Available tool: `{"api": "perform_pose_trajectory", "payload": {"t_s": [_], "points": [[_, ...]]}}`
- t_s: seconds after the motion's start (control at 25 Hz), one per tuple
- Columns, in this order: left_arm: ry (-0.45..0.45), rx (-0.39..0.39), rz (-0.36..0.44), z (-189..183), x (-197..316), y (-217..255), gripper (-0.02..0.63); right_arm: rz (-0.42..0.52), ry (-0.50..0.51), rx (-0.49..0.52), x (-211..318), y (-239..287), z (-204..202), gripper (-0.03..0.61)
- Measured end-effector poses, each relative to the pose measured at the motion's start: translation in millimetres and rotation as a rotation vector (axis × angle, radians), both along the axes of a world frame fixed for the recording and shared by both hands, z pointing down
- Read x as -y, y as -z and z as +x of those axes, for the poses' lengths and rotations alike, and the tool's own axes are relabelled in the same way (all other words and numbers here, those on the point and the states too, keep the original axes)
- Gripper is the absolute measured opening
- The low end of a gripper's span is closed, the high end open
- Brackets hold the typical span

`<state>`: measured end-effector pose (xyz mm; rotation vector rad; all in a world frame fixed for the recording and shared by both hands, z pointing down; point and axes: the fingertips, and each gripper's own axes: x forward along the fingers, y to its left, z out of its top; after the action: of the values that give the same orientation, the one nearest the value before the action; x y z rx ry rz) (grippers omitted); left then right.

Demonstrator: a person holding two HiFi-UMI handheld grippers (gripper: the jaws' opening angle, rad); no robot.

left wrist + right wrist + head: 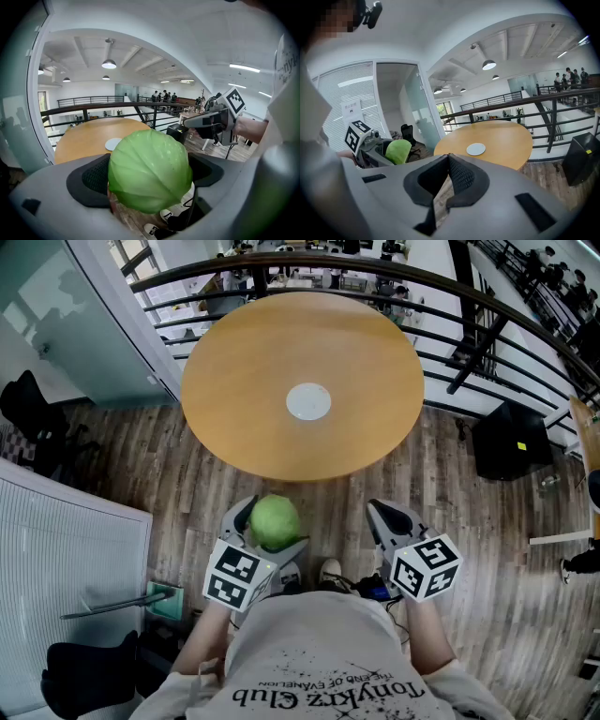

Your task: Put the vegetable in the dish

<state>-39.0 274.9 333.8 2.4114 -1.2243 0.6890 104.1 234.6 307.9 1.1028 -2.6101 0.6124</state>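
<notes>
A round green cabbage (275,521) hangs over the wood floor, just short of the round wooden table's (234,371) near edge. My left gripper (270,527) is shut on it, jaws spread wide with the pads on either side. In the left gripper view the cabbage (150,171) fills the gap and hides the pads' inner faces. A small white dish (308,401) lies at the table's centre, empty, beyond the cabbage. My right gripper (382,512) hovers level with the left one, shut with nothing in it; its tips (449,157) meet.
A dark metal railing (441,296) curves behind the table. A black office chair (28,413) stands at the left, a black box (511,442) at the right, and a white slatted panel (56,549) at the near left. The person's shoes (328,570) are below the grippers.
</notes>
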Motion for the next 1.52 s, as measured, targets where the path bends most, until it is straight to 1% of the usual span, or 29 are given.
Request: {"api": "perform_pose_trajectory", "payload": {"t_s": [0.4,0.56,0.68,0.84,1.0,1.16,1.28,1.52], "points": [[0.004,-0.001,-0.009,-6,7,-2,0.506,0.000,0.009,-0.009,4,0,-6,0.017],[0.000,-0.006,-0.012,-7,7,-1,0.506,0.008,-0.045,0.017,9,3,-2,0.017],[-0.004,-0.013,-0.011,-11,6,-3,0.506,0.010,-0.062,0.012,10,2,-3,0.017],[-0.010,-0.024,-0.013,-22,7,-3,0.506,0.004,-0.084,-0.004,12,2,-7,0.016],[-0.021,-0.036,-0.011,-41,3,-3,0.506,0.008,-0.111,-0.018,11,4,-19,0.016],[-0.065,-0.030,-0.006,-56,-4,-5,0.506,0.019,-0.149,-0.028,6,6,-34,0.017],[-0.082,-0.044,-0.004,-68,-3,-6,0.506,0.029,-0.169,-0.026,3,8,-45,0.017],[-0.097,-0.060,0.000,-76,5,-6,0.506,0.013,-0.194,-0.051,1,1,-45,0.017]]}}
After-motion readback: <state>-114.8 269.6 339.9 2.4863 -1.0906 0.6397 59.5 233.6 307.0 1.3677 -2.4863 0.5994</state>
